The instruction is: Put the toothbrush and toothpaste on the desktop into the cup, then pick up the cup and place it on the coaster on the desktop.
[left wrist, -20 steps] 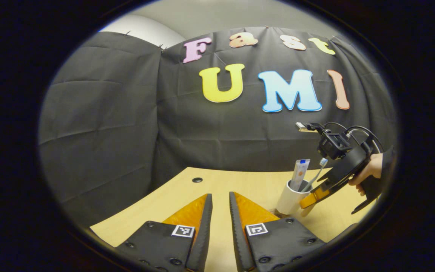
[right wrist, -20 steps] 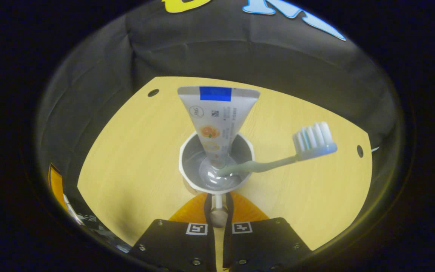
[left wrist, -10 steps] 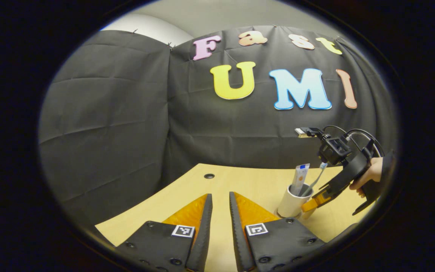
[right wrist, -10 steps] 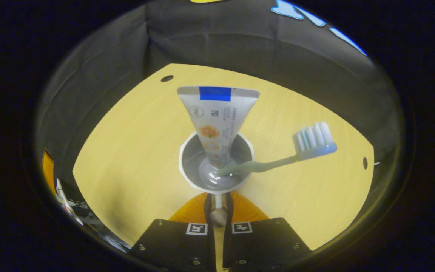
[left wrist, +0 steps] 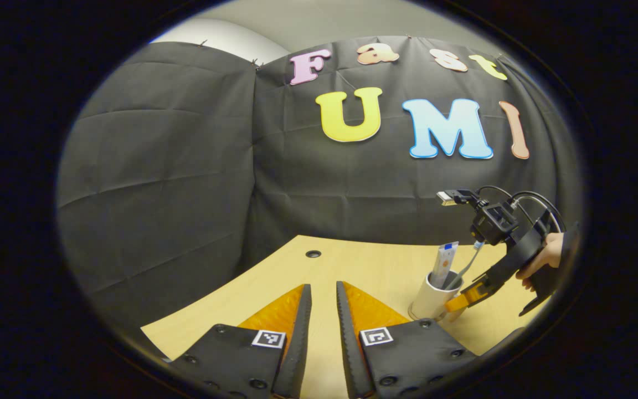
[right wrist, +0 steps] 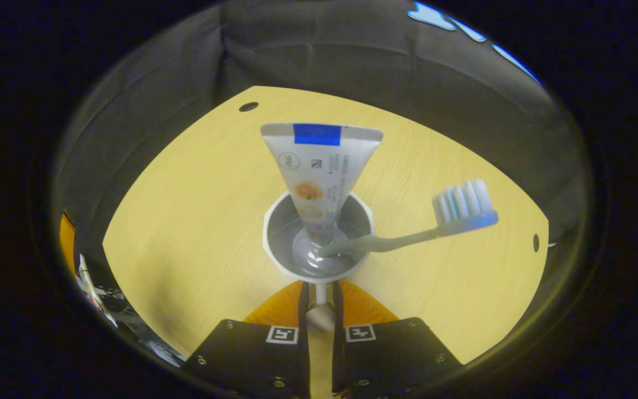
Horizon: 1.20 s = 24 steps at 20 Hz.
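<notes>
While the right gripper (right wrist: 319,302) pinched the near part of the white plastic cup (right wrist: 319,238) between its two closely set fingers, apparently at the handle, the cup stood upright with its mouth facing the right gripper view. A white toothpaste tube with a blue stripe (right wrist: 319,166) rose cap-down from the middle of the cup, its flat crimped end uppermost. A grey-green toothbrush with white and blue bristles (right wrist: 418,221) leaned out over the cup's right rim, bristle head up and well right of the tube. Under the cup lay the pale wooden desktop (right wrist: 186,221). In the left gripper view, the same cup (left wrist: 430,299) stood at the right of the desktop (left wrist: 352,266), the tube (left wrist: 444,259) and brush (left wrist: 471,260) poking out, with the right gripper (left wrist: 466,296) against its right side and a hand (left wrist: 540,260) behind it. Whether a coaster lay beneath the cup could not be told. The left gripper (left wrist: 323,316) hung over the near desktop, its fingers narrowly parted and gripping nothing.
</notes>
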Motion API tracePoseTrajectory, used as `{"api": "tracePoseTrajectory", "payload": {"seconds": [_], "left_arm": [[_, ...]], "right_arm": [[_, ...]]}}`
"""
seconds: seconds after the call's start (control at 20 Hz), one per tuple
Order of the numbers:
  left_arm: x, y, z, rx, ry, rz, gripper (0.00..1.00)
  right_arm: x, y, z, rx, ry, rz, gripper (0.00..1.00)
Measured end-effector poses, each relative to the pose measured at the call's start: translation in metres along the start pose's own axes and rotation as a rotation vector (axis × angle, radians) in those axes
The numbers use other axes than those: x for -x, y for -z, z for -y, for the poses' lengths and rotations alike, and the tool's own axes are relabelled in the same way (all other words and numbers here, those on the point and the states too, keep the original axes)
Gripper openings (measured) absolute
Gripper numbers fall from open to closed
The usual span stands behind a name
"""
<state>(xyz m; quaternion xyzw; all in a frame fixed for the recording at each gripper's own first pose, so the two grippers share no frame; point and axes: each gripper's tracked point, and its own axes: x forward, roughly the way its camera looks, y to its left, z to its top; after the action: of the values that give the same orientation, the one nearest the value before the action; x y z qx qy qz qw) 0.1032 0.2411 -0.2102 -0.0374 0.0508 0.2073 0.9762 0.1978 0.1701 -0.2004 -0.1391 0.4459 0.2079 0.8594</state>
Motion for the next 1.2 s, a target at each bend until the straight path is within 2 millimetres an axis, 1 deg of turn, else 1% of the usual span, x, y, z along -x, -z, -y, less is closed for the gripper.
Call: {"api": "tracePoseTrajectory", "payload": {"seconds": [0.1,0.25,0.4,0.55,0.6,0.65,0.7,0.8,0.9,0.95,1.0,1.15,1.2], "left_arm": [[0.0,-0.002,0.005,-0.003,0.008,0.004,0.4],[0.0,-0.006,0.012,-0.009,0.023,0.009,0.4],[0.001,-0.01,0.02,-0.013,0.039,0.015,0.4],[0.004,-0.015,0.031,-0.017,0.06,0.02,0.4],[0.006,-0.017,0.036,-0.019,0.071,0.022,0.4],[0.008,-0.02,0.042,-0.021,0.083,0.026,0.4],[0.01,-0.023,0.048,-0.026,0.098,0.03,0.3],[0.014,-0.033,0.063,-0.038,0.134,0.042,0.3],[0.019,-0.048,0.079,-0.043,0.174,0.059,0.3],[0.022,-0.056,0.088,-0.043,0.195,0.069,0.3],[0.026,-0.064,0.096,-0.043,0.217,0.079,0.3],[0.033,-0.095,0.12,-0.041,0.274,0.113,0.34],[0.035,-0.105,0.127,-0.044,0.291,0.128,0.35]], "right_arm": [[0.0,0.0,0.001,0.006,-0.006,0.009,0.24],[0.003,-0.002,0.002,0.024,0.0,0.024,0.24],[0.017,-0.005,0.001,0.017,-0.007,0.046,0.24],[0.038,-0.013,0.001,-0.006,-0.019,0.095,0.24],[0.047,-0.015,0.001,-0.019,-0.024,0.113,0.28],[0.056,-0.018,0.004,-0.032,-0.02,0.136,0.27],[0.065,-0.022,0.006,-0.041,-0.016,0.164,0.22],[0.089,-0.024,0.014,-0.056,0.009,0.22,0.21],[0.116,-0.028,0.023,-0.077,0.038,0.281,0.21],[0.13,-0.03,0.029,-0.091,0.057,0.322,0.19],[0.145,-0.033,0.034,-0.104,0.076,0.368,0.21],[0.191,-0.034,0.05,-0.14,0.149,0.509,0.22],[0.207,-0.034,0.052,-0.155,0.164,0.555,0.22]]}}
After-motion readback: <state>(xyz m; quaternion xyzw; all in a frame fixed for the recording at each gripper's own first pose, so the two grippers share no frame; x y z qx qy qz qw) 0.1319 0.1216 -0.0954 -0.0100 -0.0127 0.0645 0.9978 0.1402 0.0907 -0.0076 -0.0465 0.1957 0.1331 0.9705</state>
